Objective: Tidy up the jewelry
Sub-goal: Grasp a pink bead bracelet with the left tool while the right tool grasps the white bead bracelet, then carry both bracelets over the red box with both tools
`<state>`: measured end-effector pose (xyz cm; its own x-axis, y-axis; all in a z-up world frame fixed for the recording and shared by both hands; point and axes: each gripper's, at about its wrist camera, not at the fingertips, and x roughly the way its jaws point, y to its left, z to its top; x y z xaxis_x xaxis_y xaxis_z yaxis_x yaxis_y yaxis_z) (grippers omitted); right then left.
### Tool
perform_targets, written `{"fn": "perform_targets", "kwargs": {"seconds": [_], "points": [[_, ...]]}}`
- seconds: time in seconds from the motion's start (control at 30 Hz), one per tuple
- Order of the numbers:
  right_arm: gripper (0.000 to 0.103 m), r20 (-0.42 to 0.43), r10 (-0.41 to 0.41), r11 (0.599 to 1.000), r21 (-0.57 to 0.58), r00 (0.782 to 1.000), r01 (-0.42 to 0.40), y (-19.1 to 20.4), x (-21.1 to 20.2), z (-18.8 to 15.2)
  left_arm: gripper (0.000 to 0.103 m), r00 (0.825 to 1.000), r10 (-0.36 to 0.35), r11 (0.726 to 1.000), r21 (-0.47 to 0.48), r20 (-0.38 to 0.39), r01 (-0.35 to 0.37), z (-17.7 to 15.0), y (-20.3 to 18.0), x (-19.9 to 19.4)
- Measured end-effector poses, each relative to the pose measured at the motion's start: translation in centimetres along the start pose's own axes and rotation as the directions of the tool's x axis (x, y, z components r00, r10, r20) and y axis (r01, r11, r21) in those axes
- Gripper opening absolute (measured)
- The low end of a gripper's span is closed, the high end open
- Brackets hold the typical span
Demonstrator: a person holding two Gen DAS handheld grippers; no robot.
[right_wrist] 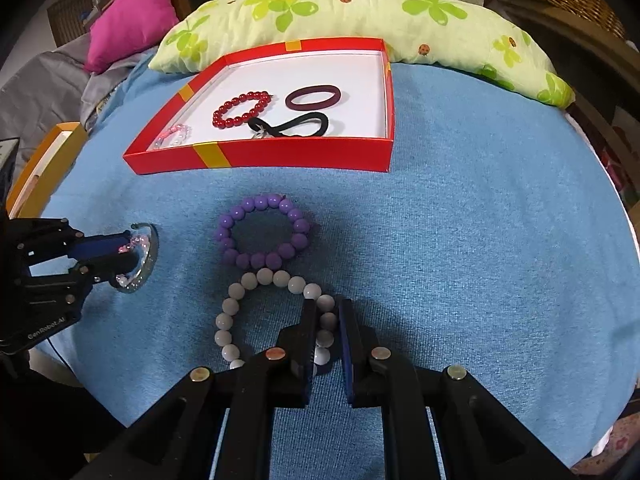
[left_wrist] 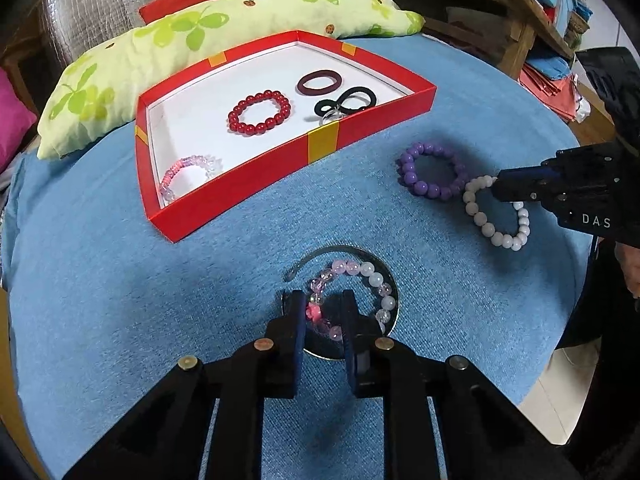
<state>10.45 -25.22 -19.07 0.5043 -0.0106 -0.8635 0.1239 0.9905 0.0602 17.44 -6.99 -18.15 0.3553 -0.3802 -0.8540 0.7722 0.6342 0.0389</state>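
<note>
A red box [left_wrist: 240, 184] [right_wrist: 304, 158] with a white floor holds a red bead bracelet [left_wrist: 259, 112] [right_wrist: 240, 109], a maroon ring [left_wrist: 319, 82], a black hair tie [left_wrist: 346, 100] and a pink-clear bracelet [left_wrist: 188, 172]. My left gripper [left_wrist: 322, 300] [right_wrist: 132, 254] straddles the pink side of a pink-and-white bead bracelet [left_wrist: 376, 280] lying with a silver bangle [left_wrist: 340, 250]; its jaws stand slightly apart. My right gripper [right_wrist: 326, 308] [left_wrist: 498, 188] straddles beads of a white bead bracelet [right_wrist: 240, 292] [left_wrist: 496, 236], jaws narrowly apart. A purple bead bracelet [right_wrist: 264, 232] [left_wrist: 432, 170] touches the white one.
Everything lies on a blue cloth [left_wrist: 280, 240] [right_wrist: 460, 240]. A green-patterned pillow [left_wrist: 192, 40] [right_wrist: 360, 12] lies behind the box, with a magenta cushion [right_wrist: 128, 16] to its left. An orange-rimmed box [right_wrist: 44, 160] sits at the left edge. Wooden shelves [left_wrist: 500, 12] stand at the back right.
</note>
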Motion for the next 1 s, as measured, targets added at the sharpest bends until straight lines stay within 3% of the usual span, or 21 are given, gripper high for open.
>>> {"fn": "perform_targets", "kwargs": {"seconds": [0.2,0.4,0.63,1.0], "points": [[0.012,0.008,0.009,1.000,-0.008,1.000,-0.009,0.3,0.3,0.0,0.011,1.000,0.016,1.000,-0.016,0.013,-0.016,0.2,0.2,0.0],[0.010,0.016,0.103,0.995,0.014,0.995,-0.103,0.0,-0.5,0.2,0.010,0.997,-0.008,0.999,-0.045,0.078,0.011,0.4,0.8,-2.0],[0.010,0.071,0.198,0.977,0.068,0.978,-0.203,-1.1,-2.2,0.9,0.010,0.977,-0.050,0.993,-0.090,0.207,0.070,0.7,2.2,-5.5],[0.010,0.165,0.276,0.948,0.114,0.947,-0.297,-2.1,-4.2,2.1,0.010,0.958,-0.012,0.987,-0.152,0.286,0.058,2.2,3.0,-6.8]]}}
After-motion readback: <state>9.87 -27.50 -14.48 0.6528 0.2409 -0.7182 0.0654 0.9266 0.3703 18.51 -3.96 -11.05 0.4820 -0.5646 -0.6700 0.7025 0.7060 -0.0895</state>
